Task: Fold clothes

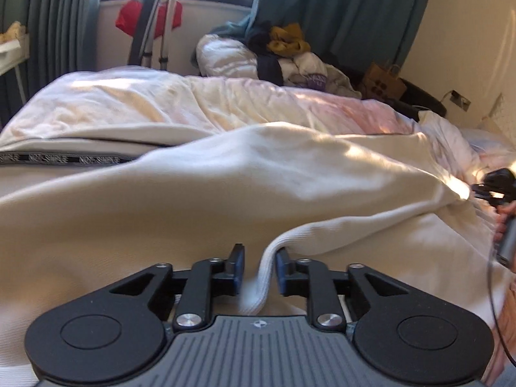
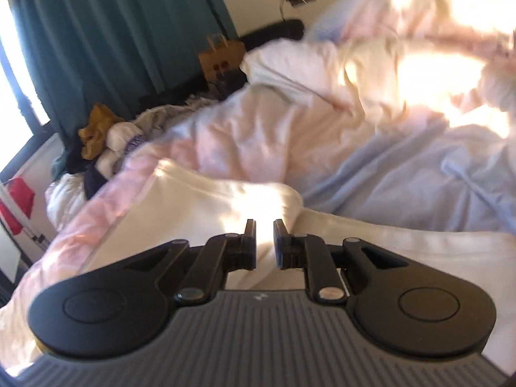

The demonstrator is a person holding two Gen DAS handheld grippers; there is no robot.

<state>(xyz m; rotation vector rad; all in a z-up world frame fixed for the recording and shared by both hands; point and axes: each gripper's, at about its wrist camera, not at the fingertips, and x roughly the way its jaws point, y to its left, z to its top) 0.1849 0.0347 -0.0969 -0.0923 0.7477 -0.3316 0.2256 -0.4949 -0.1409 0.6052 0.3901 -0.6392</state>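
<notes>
A cream sweatshirt (image 1: 225,193) lies spread over the bed, and a black lettered tape (image 1: 64,160) runs across it at the left. Its ribbed hem (image 1: 258,287) runs up between the jaws of my left gripper (image 1: 260,251). Those jaws stand apart; the hem lies against the right finger, clear of the left one. At the right edge a hand (image 1: 503,222) holds my right gripper (image 1: 483,190) beside a raised fold of the garment. In the right wrist view the right gripper (image 2: 264,224) shows a narrow gap over the sunlit cream cloth (image 2: 200,206), with nothing bunched between its pads.
A pink and pale blue duvet (image 1: 290,109) covers the bed behind the garment. A pile of clothes (image 1: 283,51) sits at the far end, with a brown paper bag (image 1: 383,80) to its right. Metal stand legs (image 1: 161,32) and teal curtains (image 1: 338,9) stand by the window.
</notes>
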